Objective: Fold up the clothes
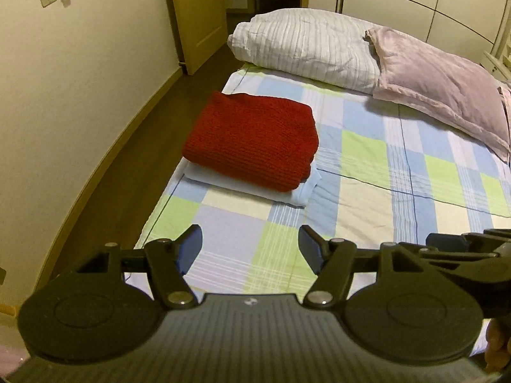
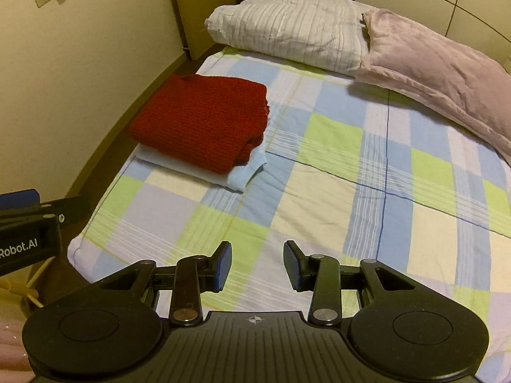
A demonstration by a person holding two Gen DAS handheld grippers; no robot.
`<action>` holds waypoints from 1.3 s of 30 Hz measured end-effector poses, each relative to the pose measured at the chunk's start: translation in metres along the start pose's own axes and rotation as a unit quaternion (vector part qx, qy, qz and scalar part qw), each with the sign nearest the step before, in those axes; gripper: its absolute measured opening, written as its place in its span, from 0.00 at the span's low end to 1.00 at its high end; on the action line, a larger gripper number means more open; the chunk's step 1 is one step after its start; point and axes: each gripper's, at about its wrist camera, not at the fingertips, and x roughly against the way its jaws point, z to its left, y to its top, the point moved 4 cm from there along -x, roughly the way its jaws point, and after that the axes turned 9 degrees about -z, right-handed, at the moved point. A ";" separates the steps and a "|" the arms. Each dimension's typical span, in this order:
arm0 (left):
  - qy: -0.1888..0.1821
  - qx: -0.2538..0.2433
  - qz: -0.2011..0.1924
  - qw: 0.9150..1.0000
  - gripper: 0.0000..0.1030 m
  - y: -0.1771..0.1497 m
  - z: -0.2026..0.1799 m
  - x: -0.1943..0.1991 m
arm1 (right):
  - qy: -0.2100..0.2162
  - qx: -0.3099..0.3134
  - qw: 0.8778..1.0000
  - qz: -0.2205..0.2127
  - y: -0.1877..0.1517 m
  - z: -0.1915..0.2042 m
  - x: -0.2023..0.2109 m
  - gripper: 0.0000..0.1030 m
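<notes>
A folded red knit sweater [image 1: 252, 137] [image 2: 201, 121] lies on top of a folded pale blue garment [image 1: 297, 194] [image 2: 242, 177] near the left edge of the bed. My left gripper [image 1: 250, 249] hangs open above the checked sheet, well short of the pile, with nothing between its fingers. My right gripper [image 2: 258, 263] is also open and empty, above the sheet near the bed's front edge. The right gripper's body [image 1: 463, 249] shows at the right of the left wrist view. The left gripper's body [image 2: 28, 223] shows at the left of the right wrist view.
The bed carries a blue, green and cream checked sheet [image 1: 367, 175] [image 2: 351, 175]. A white striped pillow [image 1: 303, 51] [image 2: 287, 28] and a pink pillow [image 1: 440, 86] [image 2: 440, 67] lie at its head. A cream wall [image 1: 80, 79] and a strip of dark floor [image 1: 127, 146] run along the left.
</notes>
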 end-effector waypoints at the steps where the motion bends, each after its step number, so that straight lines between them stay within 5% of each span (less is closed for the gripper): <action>1: -0.003 -0.001 0.002 1.000 0.61 0.001 0.002 -0.002 | -0.002 -0.002 1.000 0.002 0.001 0.002 -0.001 0.39; 20: -0.048 -0.063 0.037 0.996 0.61 0.024 0.073 -0.058 | -0.026 -0.068 0.996 0.047 0.018 0.077 -0.049 0.39; 39: -0.089 -0.068 0.056 0.992 0.61 0.033 0.088 -0.110 | -0.052 -0.115 0.990 0.067 0.034 0.086 -0.093 0.39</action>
